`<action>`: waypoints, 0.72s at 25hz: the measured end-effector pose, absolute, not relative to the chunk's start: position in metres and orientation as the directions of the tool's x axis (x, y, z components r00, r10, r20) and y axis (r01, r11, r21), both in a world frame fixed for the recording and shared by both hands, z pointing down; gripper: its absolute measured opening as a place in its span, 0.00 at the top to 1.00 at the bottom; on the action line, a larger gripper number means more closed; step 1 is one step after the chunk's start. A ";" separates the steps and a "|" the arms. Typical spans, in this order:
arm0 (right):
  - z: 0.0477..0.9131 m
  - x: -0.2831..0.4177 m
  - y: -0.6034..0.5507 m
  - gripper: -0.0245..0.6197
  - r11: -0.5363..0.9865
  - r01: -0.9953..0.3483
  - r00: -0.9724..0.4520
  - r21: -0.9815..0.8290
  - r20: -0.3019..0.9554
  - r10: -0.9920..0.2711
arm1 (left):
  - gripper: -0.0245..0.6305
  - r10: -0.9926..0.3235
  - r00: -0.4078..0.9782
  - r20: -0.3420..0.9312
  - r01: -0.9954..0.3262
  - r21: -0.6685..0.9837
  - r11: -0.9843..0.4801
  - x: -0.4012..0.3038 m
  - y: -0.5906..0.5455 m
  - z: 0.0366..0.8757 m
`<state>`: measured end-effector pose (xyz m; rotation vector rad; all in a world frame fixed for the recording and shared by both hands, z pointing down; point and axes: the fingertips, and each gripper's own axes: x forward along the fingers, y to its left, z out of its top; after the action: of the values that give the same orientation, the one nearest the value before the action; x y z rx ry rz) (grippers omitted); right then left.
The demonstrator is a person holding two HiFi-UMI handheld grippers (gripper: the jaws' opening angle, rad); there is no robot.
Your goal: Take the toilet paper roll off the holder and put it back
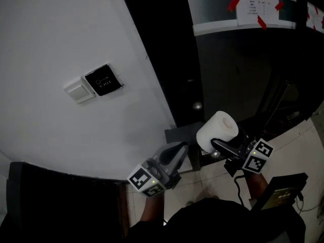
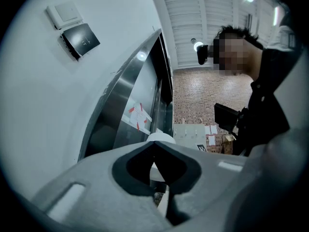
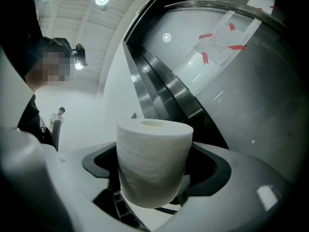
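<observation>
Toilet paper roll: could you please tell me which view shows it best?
The right gripper view: the roll stands large, clamped by the right gripper. The head view shows it small, from above; the left gripper view shows only a sliver past the shut left gripper.

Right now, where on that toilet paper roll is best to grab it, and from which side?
Pinch the toilet paper roll across its curved wall, about mid-height, coming in from the side. The round wall probably seats both jaws evenly, and the open core stays free for rehanging. The right gripper holds it that way, upright.
</observation>
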<state>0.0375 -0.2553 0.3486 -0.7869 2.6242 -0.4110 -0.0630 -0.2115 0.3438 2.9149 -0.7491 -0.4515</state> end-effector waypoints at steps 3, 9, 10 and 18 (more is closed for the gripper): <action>0.354 0.061 -0.266 0.29 0.756 -0.488 -0.722 -0.436 -0.286 -0.631 | 0.96 -0.487 0.832 -0.264 -0.456 0.173 -0.873 -0.064 -0.214 0.344; 0.410 0.120 -0.291 0.29 0.567 -0.348 -0.535 -0.747 -0.338 -0.774 | 0.96 -0.489 0.833 -0.260 -0.456 0.178 -0.872 -0.064 -0.212 0.345; 0.422 0.126 -0.294 0.29 0.536 -0.324 -0.515 -0.780 -0.330 -0.791 | 0.96 -0.493 0.832 -0.255 -0.459 0.184 -0.869 -0.064 -0.212 0.347; 0.509 0.112 -0.305 0.29 0.326 -0.147 -0.472 -0.934 -0.223 -0.853 | 0.96 -0.495 0.834 -0.244 -0.457 0.197 -0.867 -0.061 -0.205 0.351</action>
<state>0.1119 -0.3052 0.5094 -0.8865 1.8412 -1.1894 -0.0610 -0.2050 0.3507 2.8825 -0.7522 -0.4375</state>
